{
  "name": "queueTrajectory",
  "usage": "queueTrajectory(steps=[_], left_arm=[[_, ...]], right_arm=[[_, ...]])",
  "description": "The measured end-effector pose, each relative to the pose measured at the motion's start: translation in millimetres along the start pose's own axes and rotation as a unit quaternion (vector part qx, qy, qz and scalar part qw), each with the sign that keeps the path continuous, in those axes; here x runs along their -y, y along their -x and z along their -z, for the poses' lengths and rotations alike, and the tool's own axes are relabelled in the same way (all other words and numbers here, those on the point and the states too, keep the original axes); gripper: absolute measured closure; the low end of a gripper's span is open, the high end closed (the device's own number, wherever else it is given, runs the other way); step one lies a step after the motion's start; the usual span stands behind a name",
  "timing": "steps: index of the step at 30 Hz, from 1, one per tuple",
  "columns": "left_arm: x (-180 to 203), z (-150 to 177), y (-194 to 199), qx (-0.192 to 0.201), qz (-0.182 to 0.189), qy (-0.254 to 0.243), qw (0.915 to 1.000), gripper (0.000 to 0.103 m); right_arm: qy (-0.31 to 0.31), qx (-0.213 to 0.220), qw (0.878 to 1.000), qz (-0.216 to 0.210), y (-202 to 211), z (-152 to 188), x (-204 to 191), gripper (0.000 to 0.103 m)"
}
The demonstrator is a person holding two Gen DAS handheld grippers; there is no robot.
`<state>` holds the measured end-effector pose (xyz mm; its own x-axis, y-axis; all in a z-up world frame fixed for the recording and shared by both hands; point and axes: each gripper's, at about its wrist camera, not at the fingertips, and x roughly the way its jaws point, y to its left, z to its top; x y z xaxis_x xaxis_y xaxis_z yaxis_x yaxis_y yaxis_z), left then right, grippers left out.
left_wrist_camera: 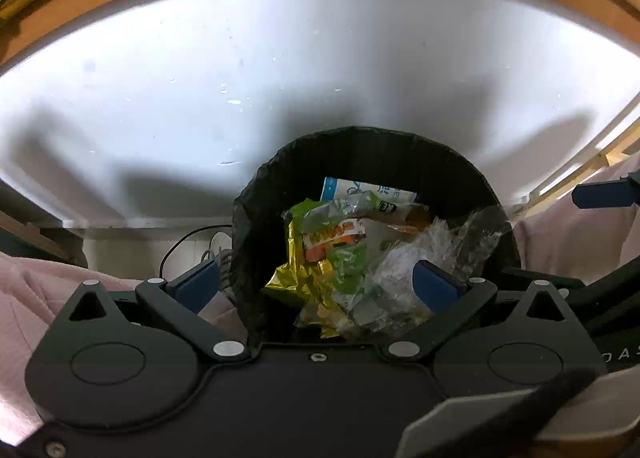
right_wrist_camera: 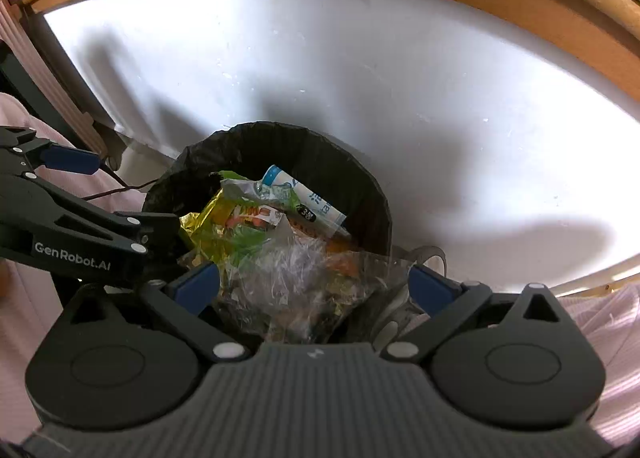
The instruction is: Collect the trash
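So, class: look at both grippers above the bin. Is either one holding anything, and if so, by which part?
Nothing is held. The left gripper and right gripper both stand open above the bin, with the wrappers lying loose inside it.

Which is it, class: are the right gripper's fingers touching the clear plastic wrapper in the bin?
Cannot tell. In the right wrist view the open right gripper brackets the clear plastic wrapper, but overlap hides any contact.

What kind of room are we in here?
Likely a home room, perhaps a bedroom or study. A small bin with a black liner, full of snack wrappers, sits beside a white table with a wood edge; cables run beneath.
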<state>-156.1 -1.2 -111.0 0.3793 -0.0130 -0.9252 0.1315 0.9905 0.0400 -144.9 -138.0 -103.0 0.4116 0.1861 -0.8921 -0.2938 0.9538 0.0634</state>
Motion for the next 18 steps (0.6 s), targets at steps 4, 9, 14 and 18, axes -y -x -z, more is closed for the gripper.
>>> queueTrajectory(steps=[4, 9, 14, 18], left_arm=[[-1.1, 0.2, -0.7, -0.001, 0.001, 0.0, 1.0, 0.0], [-2.8, 0.0, -1.3, -0.002, 0.003, -0.001, 1.0, 0.0], [-1.7, 0.2, -1.7, -0.002, 0.005, -0.002, 1.0, 0.0], [-2.1, -0.2, -1.1, -0.002, 0.007, -0.002, 1.0, 0.001]], right_arm=[[0.0, -0.001, 1.0, 0.0, -0.7, 0.0, -0.5, 0.0], [0.0, -0.001, 1.0, 0.0, -0.8, 0.2, -0.5, 0.0], [0.0, -0.001, 1.0, 0.001, -0.8, 0.0, -1.0, 0.0], [0.0, -0.001, 1.0, 0.001, -0.9, 0.1, -1.1, 0.0]])
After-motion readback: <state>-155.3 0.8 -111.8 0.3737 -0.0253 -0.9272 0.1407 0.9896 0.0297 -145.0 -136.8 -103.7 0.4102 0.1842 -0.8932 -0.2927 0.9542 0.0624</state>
